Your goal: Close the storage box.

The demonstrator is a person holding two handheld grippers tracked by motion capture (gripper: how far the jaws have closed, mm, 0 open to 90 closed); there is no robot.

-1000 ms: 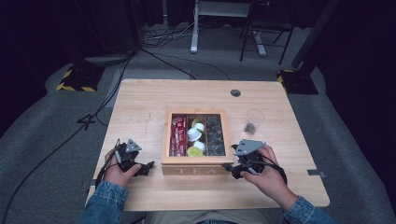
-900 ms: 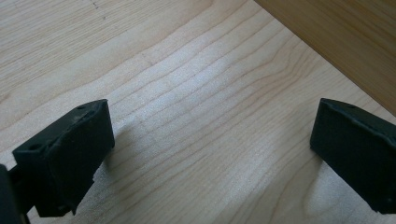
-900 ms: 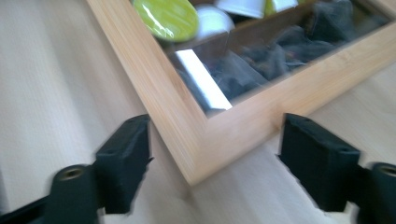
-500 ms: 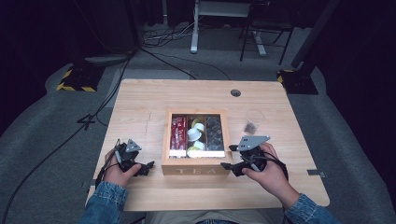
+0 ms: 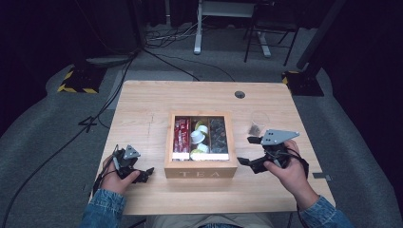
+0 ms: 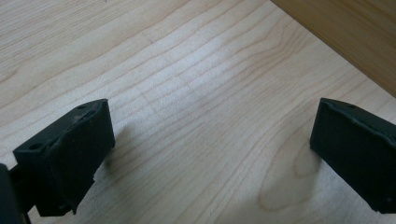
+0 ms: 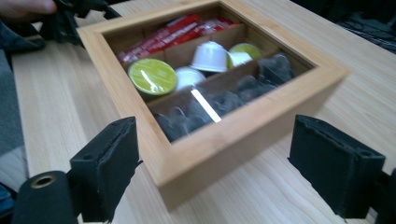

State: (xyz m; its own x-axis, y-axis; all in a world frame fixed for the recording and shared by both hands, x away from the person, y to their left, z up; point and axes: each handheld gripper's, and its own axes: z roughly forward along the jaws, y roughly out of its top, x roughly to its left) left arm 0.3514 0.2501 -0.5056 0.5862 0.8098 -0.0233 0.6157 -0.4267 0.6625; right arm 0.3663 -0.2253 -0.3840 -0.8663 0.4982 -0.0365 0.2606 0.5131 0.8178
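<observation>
At table centre: tea box (image 5: pixel 200 167), glass lid closed, pods and sachets inside | right gripper (image 5: pixel 250 151) at 3 o'clock of box, jaws just opened wide, nothing between | left gripper (image 5: pixel 145 174) at 9 o'clock, spread, empty, on table (image 6: pixel 196 93) | step: approach to lid, I judge | next: align jaws on lid edge.
</observation>
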